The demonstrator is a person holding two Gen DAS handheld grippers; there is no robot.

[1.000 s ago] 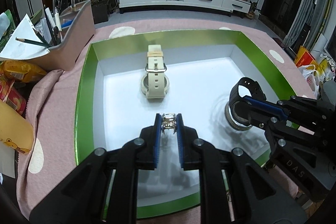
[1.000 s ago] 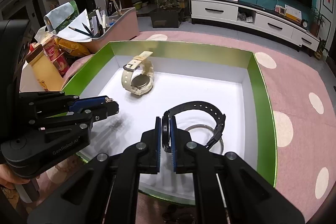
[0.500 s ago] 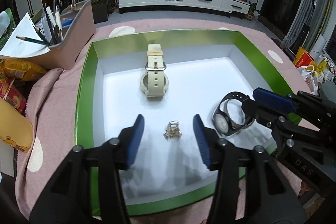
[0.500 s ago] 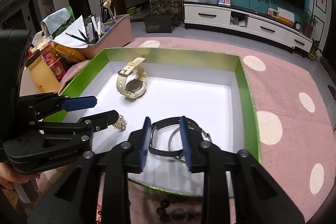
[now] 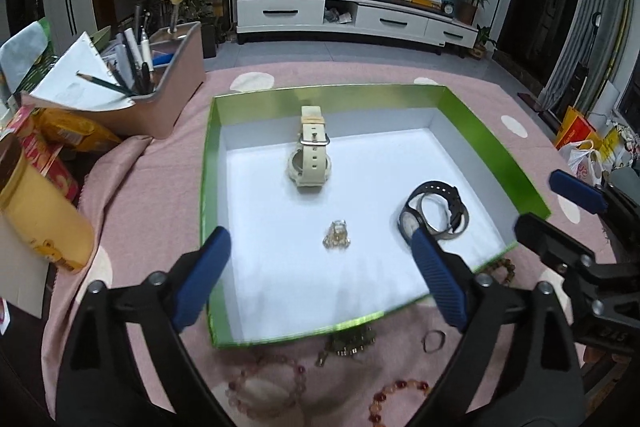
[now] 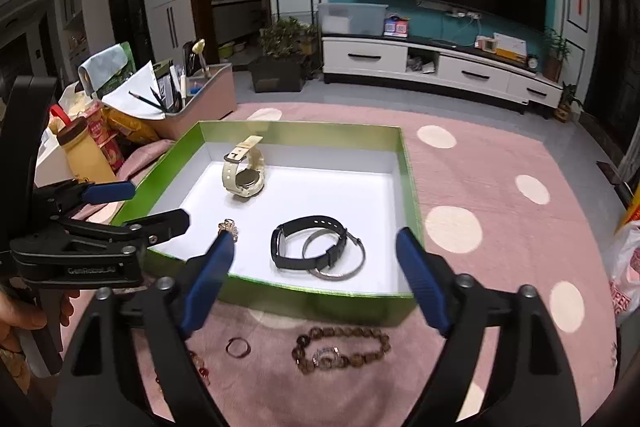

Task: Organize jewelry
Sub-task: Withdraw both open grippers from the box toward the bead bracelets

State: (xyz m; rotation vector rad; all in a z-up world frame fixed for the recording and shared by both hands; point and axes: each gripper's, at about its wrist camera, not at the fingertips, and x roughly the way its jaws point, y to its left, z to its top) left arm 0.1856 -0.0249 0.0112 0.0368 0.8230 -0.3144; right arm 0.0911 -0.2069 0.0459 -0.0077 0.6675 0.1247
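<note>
Both the left gripper [image 5: 320, 259] and right gripper [image 6: 316, 267], jaws just opened, hold nothing. The green box [image 6: 280, 133] contains two watches, bangle, brooch; bracelets remain outside its near edge.

You have a pink dotted tablecloth [image 6: 500, 227] carrying the green tray [image 6: 408, 163], a wooden bead bracelet [image 6: 344, 347] and small ring [image 6: 238, 347] nearside, a pink organizer [image 5: 176, 95] far left.

My two wrist views look steeply down from the near side, both sharing the shallow green-rimmed white cardboard tray [image 5: 496, 155] [image 6: 408, 187].
</note>
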